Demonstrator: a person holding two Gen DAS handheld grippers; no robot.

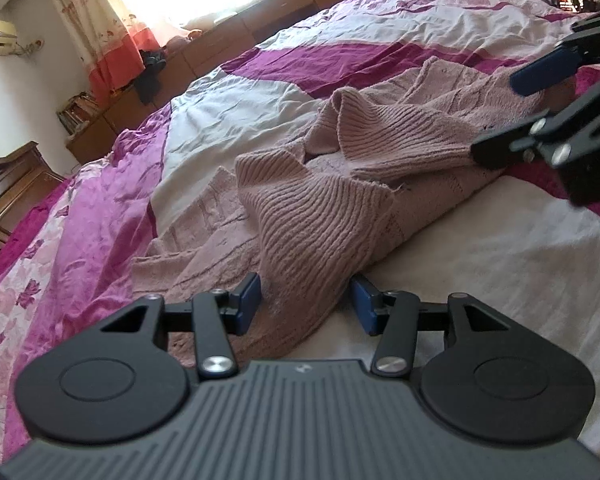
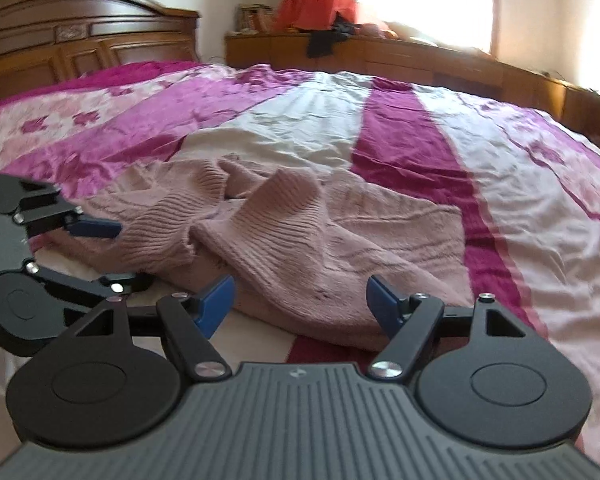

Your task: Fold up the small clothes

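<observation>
The pink knitted sweater (image 1: pixel 324 184) looks soft, floppy and fairly light; its ribbed knit should sag and stretch when lifted, so I'd take it by an edge or a ribbed cuff rather than the bunched middle. It is dusty pink, rumpled, with ribbed parts heaped over a flatter knit panel. It lies crumpled on the bed (image 2: pixel 300 120), over the pink, magenta and white quilt. The left gripper (image 1: pixel 306 304) is low at the near edge, its blue pads spread either side of a fold, not clamped. The right gripper (image 2: pixel 302 306) is likewise spread, straddling the sweater's near edge.
</observation>
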